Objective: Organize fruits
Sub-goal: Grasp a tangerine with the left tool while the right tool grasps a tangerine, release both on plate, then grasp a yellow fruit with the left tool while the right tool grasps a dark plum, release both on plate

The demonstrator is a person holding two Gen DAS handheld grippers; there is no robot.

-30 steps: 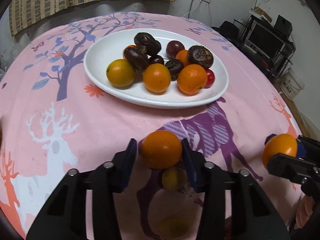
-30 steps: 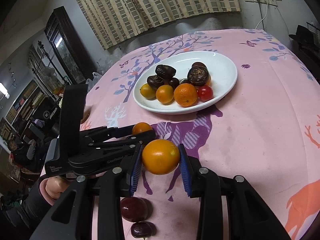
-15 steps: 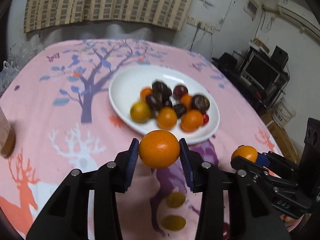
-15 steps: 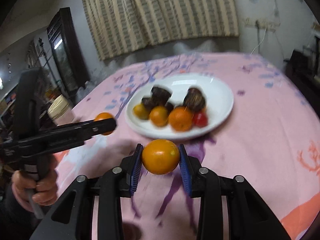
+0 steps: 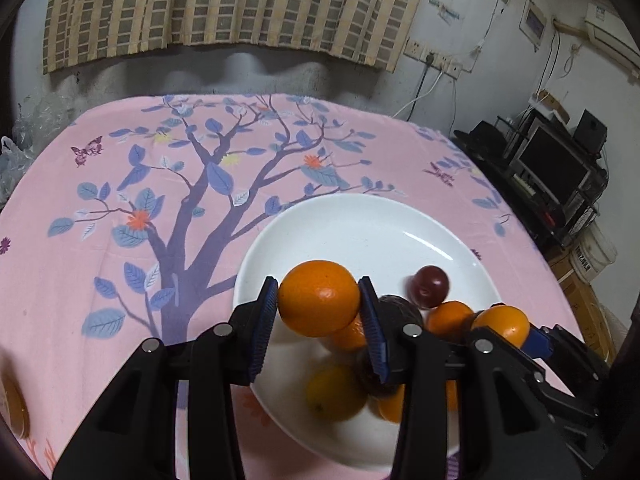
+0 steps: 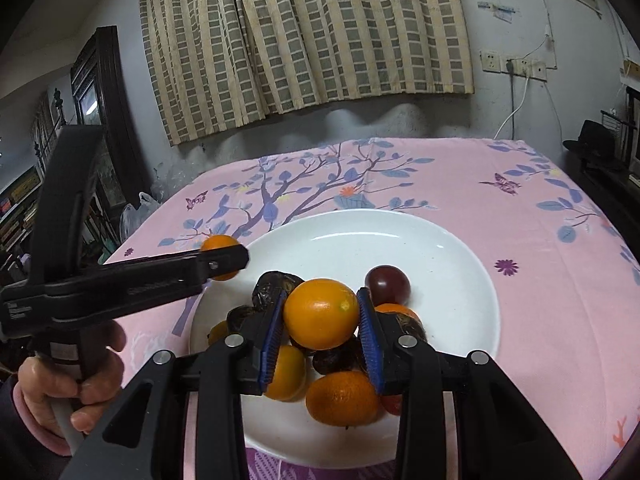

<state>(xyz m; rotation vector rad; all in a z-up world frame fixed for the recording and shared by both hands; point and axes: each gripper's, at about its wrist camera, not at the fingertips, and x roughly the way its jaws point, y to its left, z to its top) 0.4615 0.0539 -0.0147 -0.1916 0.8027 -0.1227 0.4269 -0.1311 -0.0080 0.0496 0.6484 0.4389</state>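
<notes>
My left gripper (image 5: 319, 305) is shut on an orange (image 5: 319, 298) and holds it above the near left part of the white plate (image 5: 352, 224). My right gripper (image 6: 321, 316) is shut on another orange (image 6: 321, 314) above the pile of fruit on the plate (image 6: 452, 256). The pile has oranges (image 6: 342, 398), dark wrinkled fruits (image 6: 272, 286) and a dark red plum (image 6: 387, 283). The right gripper with its orange (image 5: 500, 322) shows at the right of the left wrist view. The left gripper with its orange (image 6: 220, 249) shows at the left of the right wrist view.
The plate stands on a round table with a pink cloth (image 5: 120, 208) printed with a tree. A wall and curtain (image 6: 300, 40) lie beyond it. A dark cabinet (image 6: 104, 112) stands at left, shelves with electronics (image 5: 560, 172) at right.
Both grippers have lifted and moved forward with their oranges, from above the bare cloth in front of the plate to above the plate itself.
</notes>
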